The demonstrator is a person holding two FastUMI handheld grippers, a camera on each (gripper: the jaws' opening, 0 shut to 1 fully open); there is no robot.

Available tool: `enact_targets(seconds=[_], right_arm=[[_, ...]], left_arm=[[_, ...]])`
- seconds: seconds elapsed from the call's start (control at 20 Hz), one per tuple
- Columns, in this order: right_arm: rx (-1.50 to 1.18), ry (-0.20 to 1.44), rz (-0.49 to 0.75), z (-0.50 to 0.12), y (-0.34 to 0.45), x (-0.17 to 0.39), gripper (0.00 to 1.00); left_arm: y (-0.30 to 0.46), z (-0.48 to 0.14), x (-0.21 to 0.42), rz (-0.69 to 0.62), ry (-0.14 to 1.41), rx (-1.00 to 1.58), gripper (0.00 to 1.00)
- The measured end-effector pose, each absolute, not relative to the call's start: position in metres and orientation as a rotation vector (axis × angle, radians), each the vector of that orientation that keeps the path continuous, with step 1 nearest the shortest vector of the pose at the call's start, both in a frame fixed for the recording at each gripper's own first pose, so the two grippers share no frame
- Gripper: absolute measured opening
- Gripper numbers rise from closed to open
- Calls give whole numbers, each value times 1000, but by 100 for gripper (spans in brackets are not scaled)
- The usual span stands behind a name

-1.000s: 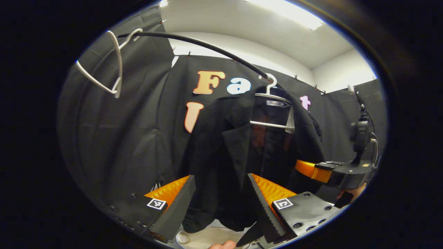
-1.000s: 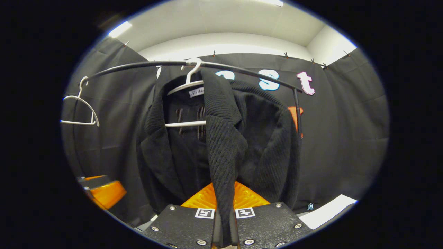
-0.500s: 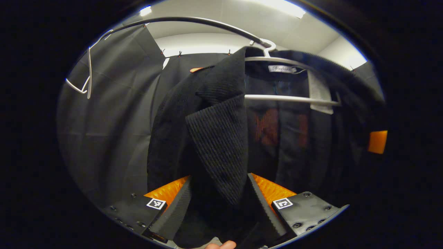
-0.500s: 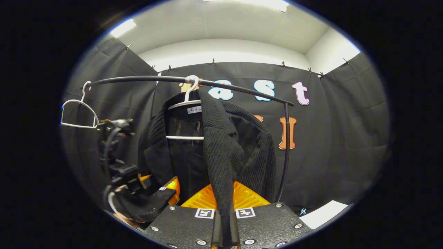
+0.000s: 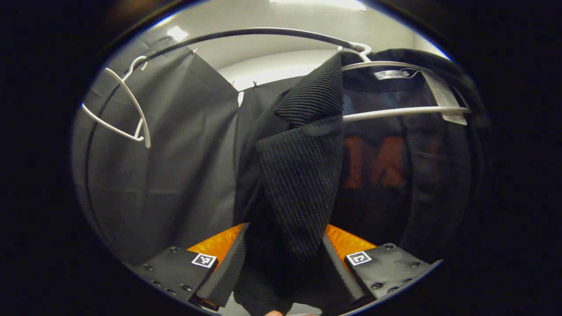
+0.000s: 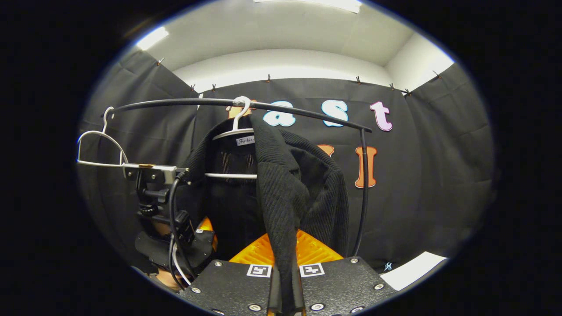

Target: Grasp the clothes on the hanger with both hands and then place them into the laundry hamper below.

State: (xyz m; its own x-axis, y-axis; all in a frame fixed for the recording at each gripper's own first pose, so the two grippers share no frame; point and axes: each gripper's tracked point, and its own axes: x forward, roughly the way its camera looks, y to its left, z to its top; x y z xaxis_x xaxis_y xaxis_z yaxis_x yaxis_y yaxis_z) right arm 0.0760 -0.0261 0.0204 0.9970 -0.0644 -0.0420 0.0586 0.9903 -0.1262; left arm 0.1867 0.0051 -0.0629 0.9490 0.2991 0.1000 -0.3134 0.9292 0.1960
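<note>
We've got the right claw (image 6: 286, 303) pinching the jacket (image 6: 281, 184) front, left claw (image 5: 281, 272) spread around the other lapel, jacket on its hanger (image 6: 235, 131). Next imo: close left, lift off, drop into hamper.

Ribbed black knit jacket (image 6: 281, 193) hangs matt and coarse on a smooth white plastic hanger (image 6: 232, 175).
The rail (image 6: 303, 112) is glossy dark metal; hand-held gripper fingers (image 5: 226, 272) look matt, ridged black rubber over orange plastic.
</note>
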Motion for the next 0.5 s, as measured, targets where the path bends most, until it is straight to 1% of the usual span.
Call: enact_targets(seconds=[0.05,0.2,0.3,0.4,0.45,0.5], right_arm=[[-123,44,-60,20,-25,77,9],[-121,37,-49,18,-25,81,9],[-104,30,-37,16,-23,82,9],[-93,19,-45,15,-25,81,8],[-84,12,-44,16,-25,80,8],[-79,13,-40,15,-25,77,7]], left_arm=[[15,-58,187,321,-75,219,92],[18,-43,181,277,-93,229,66],[11,-37,174,224,-101,248,48],[10,-29,158,192,-107,249,30],[8,-28,149,166,-100,232,16],[3,-25,141,128,-91,204,18]])
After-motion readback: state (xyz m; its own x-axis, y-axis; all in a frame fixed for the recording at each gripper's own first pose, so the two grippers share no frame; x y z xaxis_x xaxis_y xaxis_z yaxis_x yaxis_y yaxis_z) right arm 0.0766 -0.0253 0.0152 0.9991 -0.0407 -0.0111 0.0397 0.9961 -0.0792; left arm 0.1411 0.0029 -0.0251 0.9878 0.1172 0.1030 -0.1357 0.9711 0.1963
